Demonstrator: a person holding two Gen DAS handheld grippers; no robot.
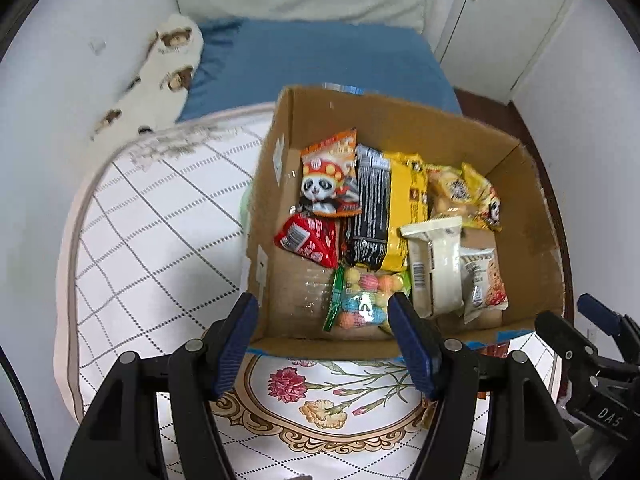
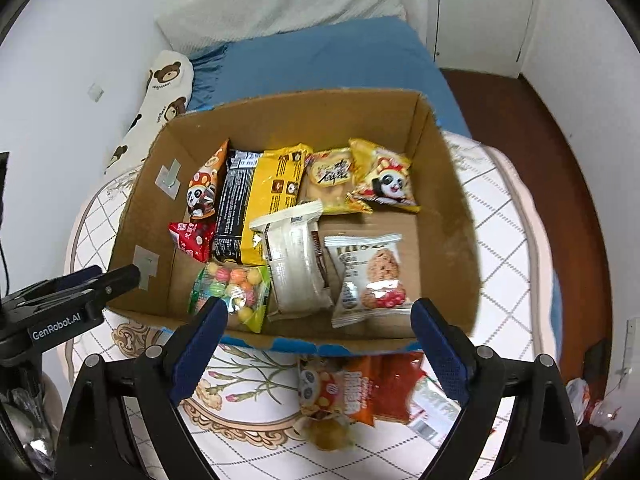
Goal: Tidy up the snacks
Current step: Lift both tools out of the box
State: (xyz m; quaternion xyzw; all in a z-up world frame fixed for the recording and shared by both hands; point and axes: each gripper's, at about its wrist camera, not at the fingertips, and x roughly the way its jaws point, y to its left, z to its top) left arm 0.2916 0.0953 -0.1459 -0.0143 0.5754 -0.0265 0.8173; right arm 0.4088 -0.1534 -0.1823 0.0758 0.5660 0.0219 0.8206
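Snacks sit mostly inside an open cardboard box on a round table with a white grid-and-flower cloth; box fills the centre of both wrist views. In the box, back row left to right in the right wrist view: orange panda pack, black pack, yellow pack, clear biscuit pack, second panda pack. Red pack at left below the first panda pack. Front row: bag of coloured candy balls, white wrapper, oat cookie pack. More packs lie loose on the cloth outside the box, just below its near wall, bottom centre of the right wrist view: an orange panda pouch and a red one beside it, blurred. Left gripper is parted, nothing between the blue pads, tips over the box's near wall by the candy bag. Right gripper is spread wide and empty, tips straddling the near wall. Blue bed and bear-print pillow behind, upper part of the frame.
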